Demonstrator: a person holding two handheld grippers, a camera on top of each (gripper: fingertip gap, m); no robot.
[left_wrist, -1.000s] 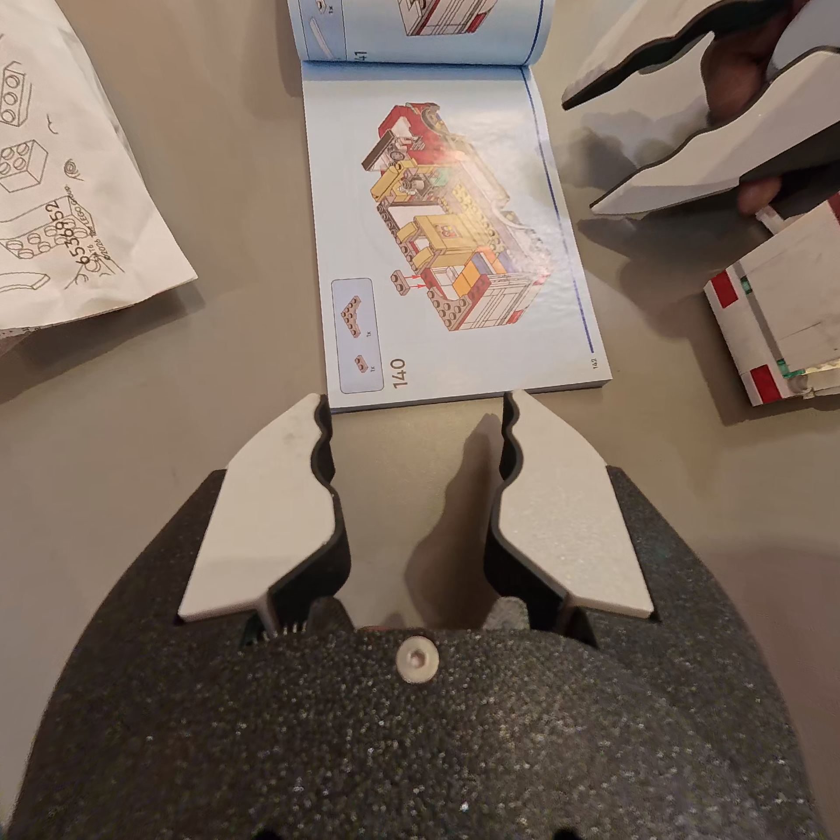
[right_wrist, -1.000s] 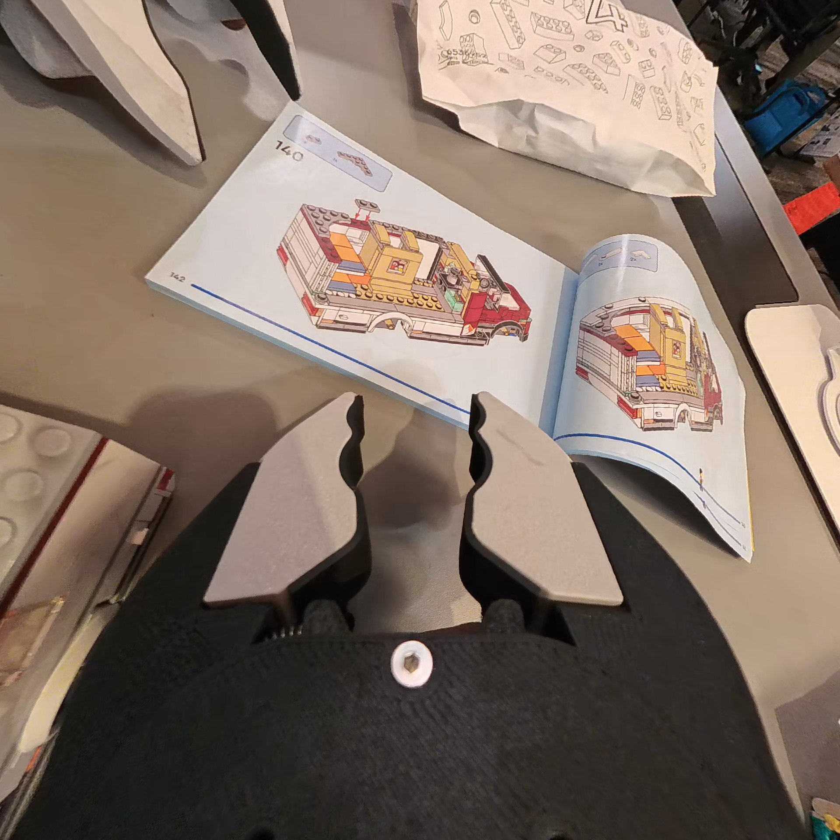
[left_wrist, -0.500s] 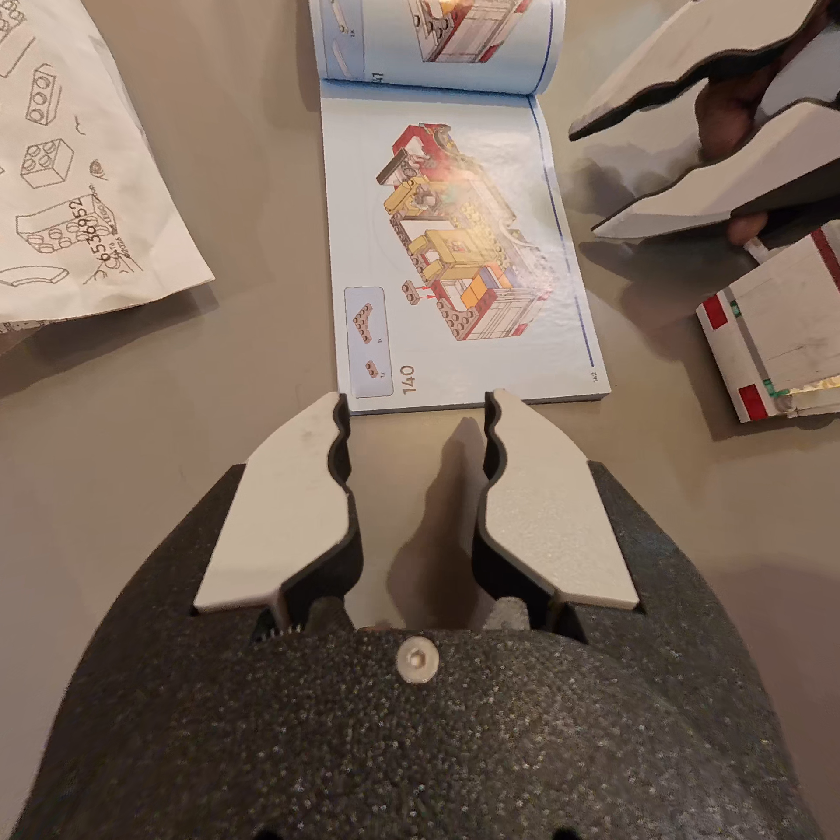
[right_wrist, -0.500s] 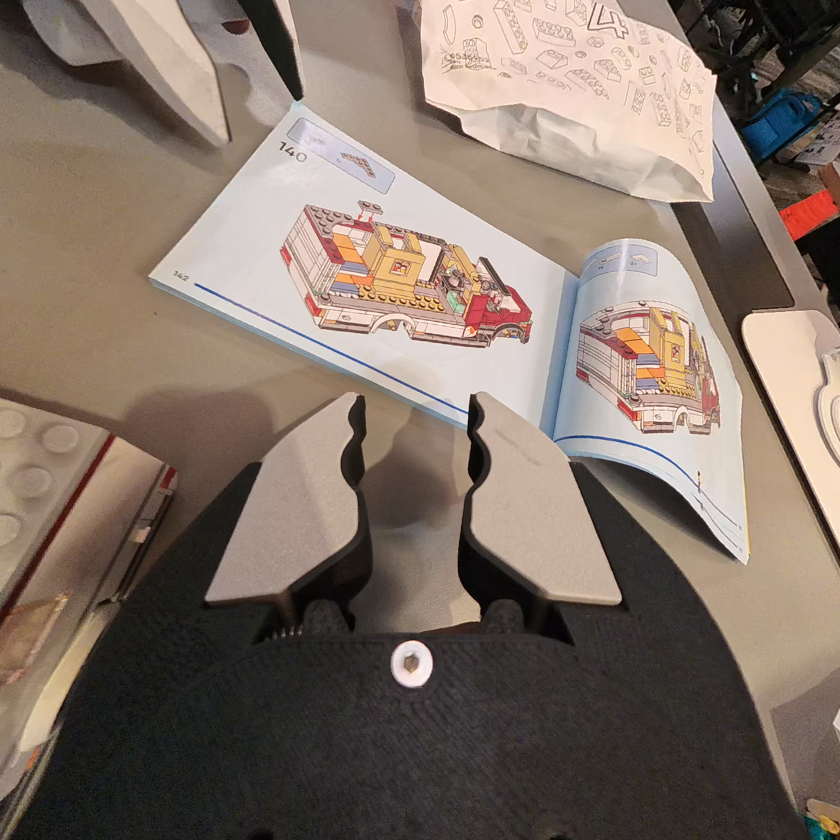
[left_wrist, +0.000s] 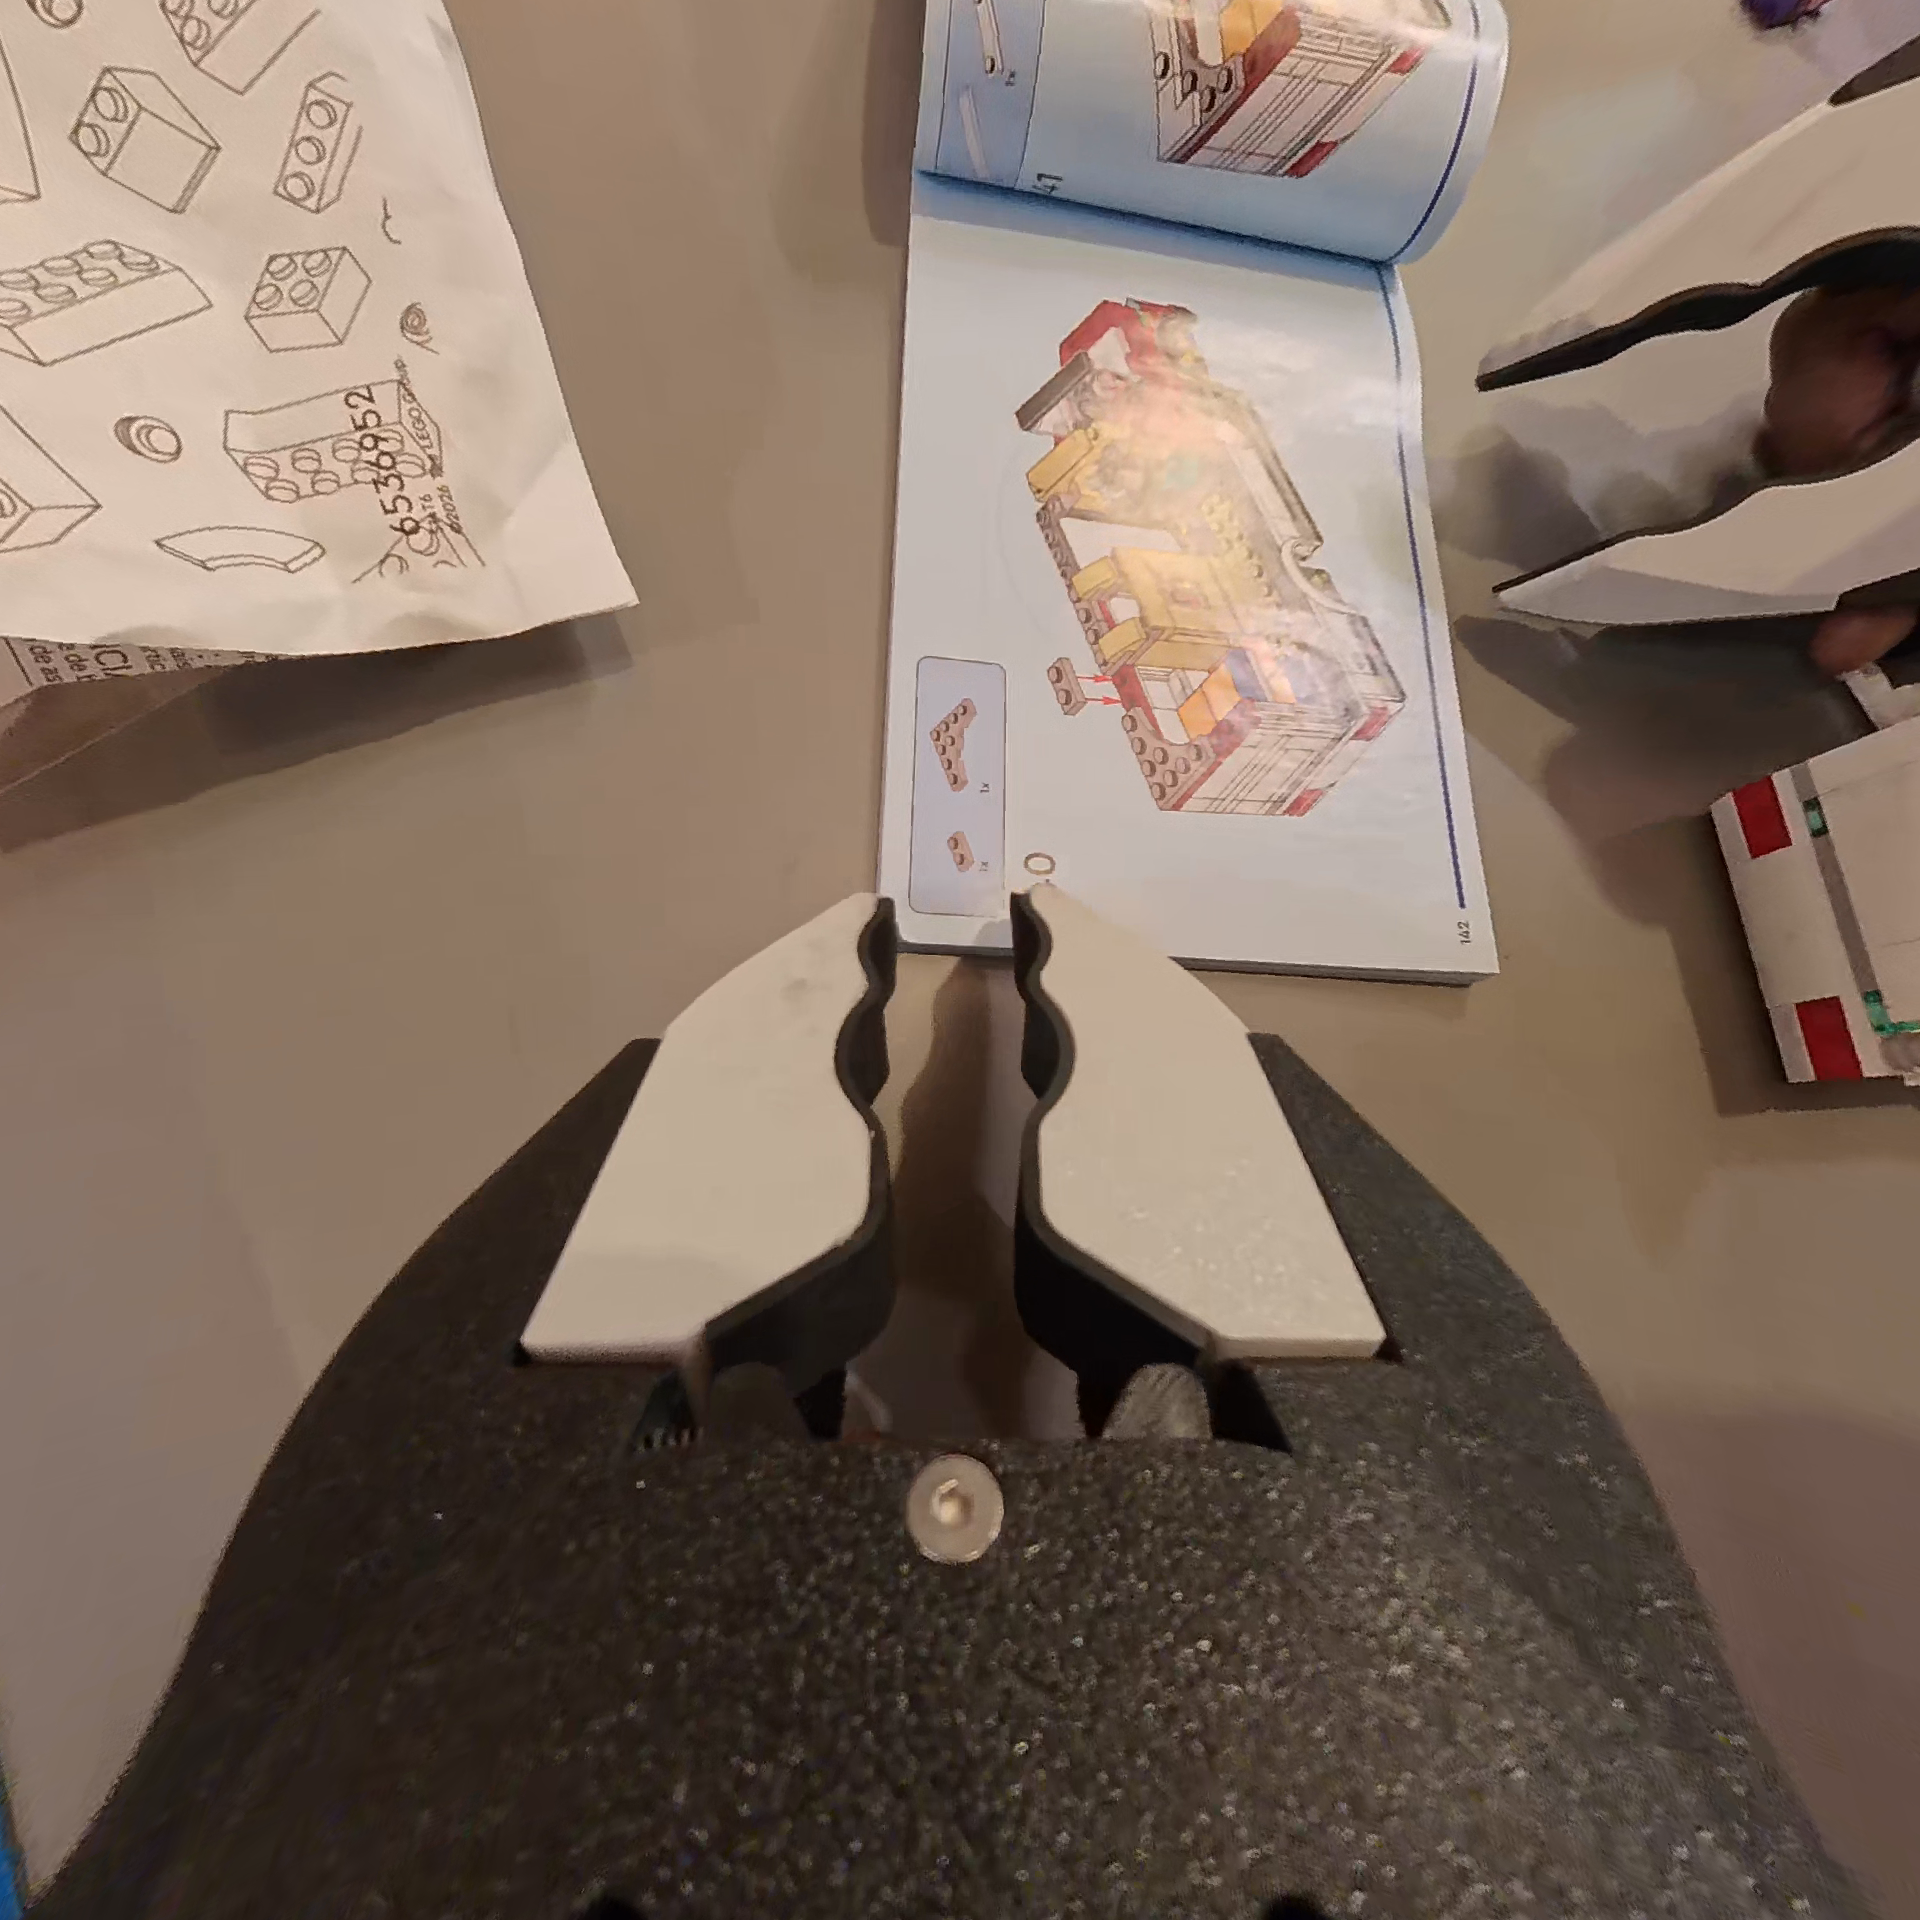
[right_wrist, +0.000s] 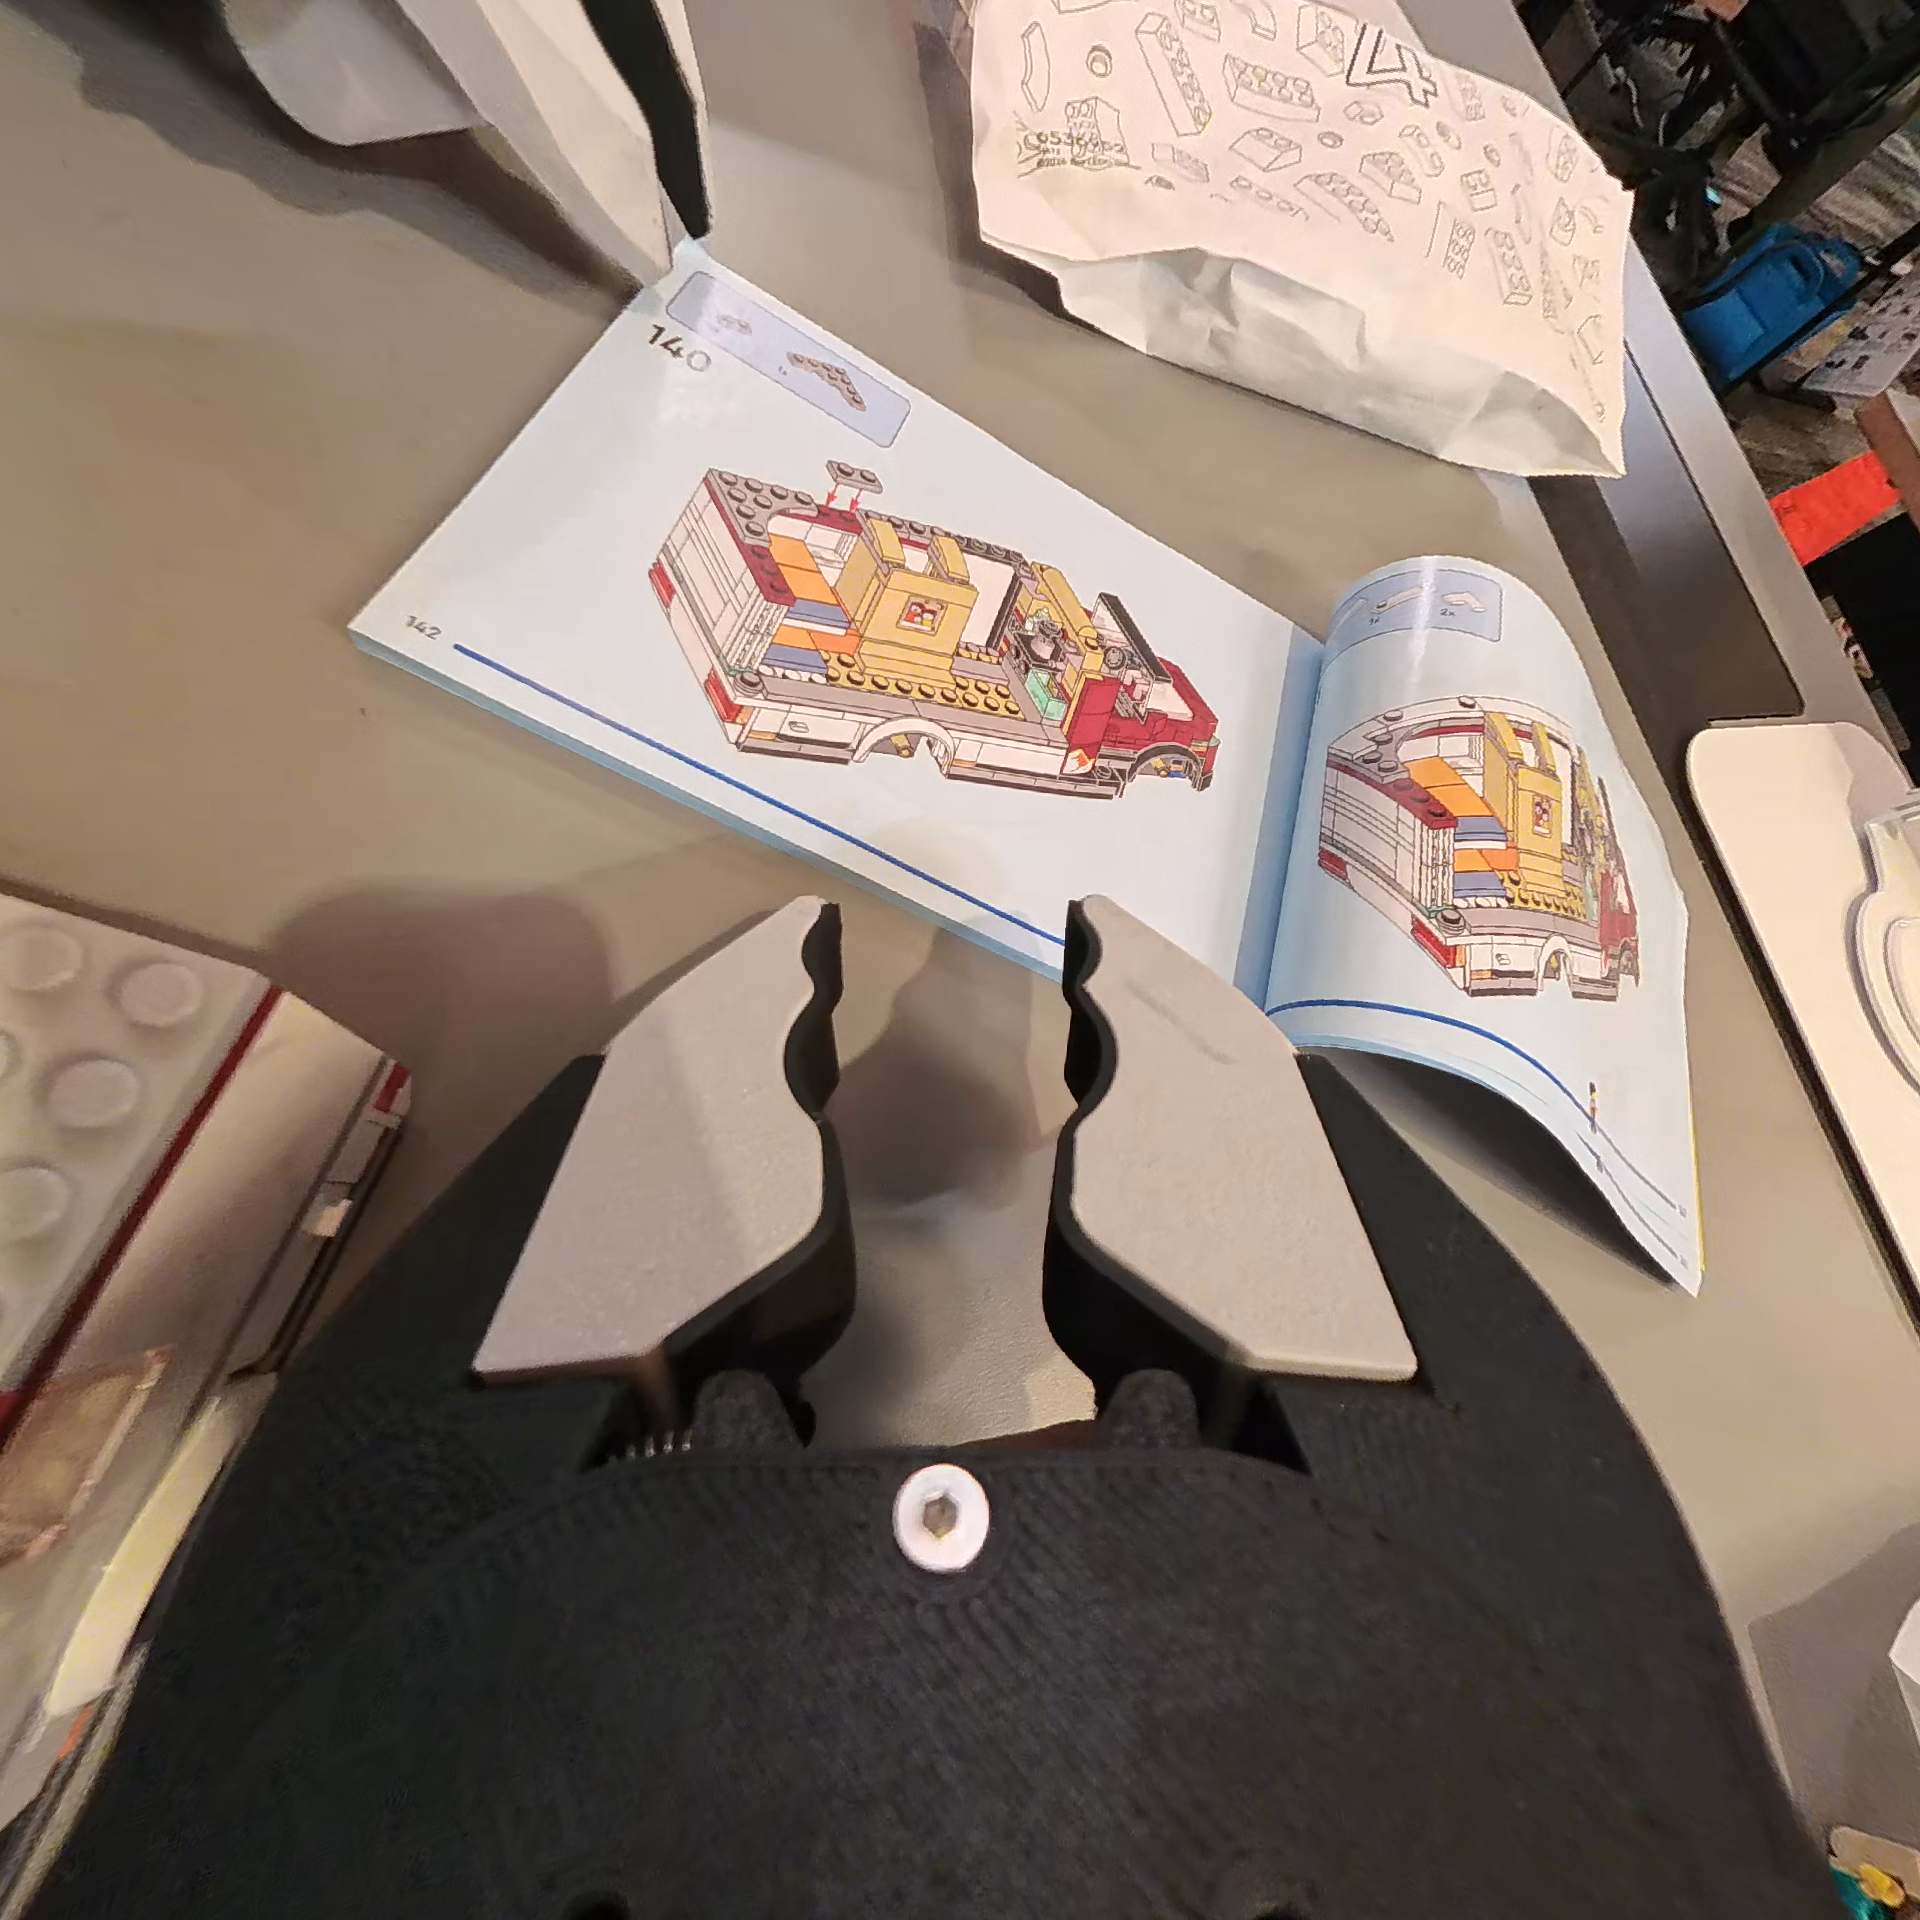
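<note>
An open brick-building instruction booklet (left_wrist: 1195, 623) lies flat on the grey table. My left gripper (left_wrist: 951, 909) is open with only a narrow gap, and its fingertips (left_wrist: 868, 920) sit over the booklet's near left corner with nothing between them. It also shows at the top left of the right wrist view (right_wrist: 670, 255). My right gripper (right_wrist: 951, 914) is open and empty, just short of the booklet's (right_wrist: 831, 623) long edge. It also shows at the right of the left wrist view (left_wrist: 1496, 483).
A white paper bag printed with brick drawings (left_wrist: 260, 312) lies left of the booklet and shows far off in the right wrist view (right_wrist: 1299, 187). A white and red brick model (left_wrist: 1829, 914) sits beside my right gripper (right_wrist: 104, 1143). A white tray (right_wrist: 1766, 831) lies at the right table edge. Spacing between my two grippers at the tips: around 15 centimetres.
My left gripper's jaws have narrowed markedly on air, and its tips have crept onto the booklet's near corner. My right gripper has hardly moved.
</note>
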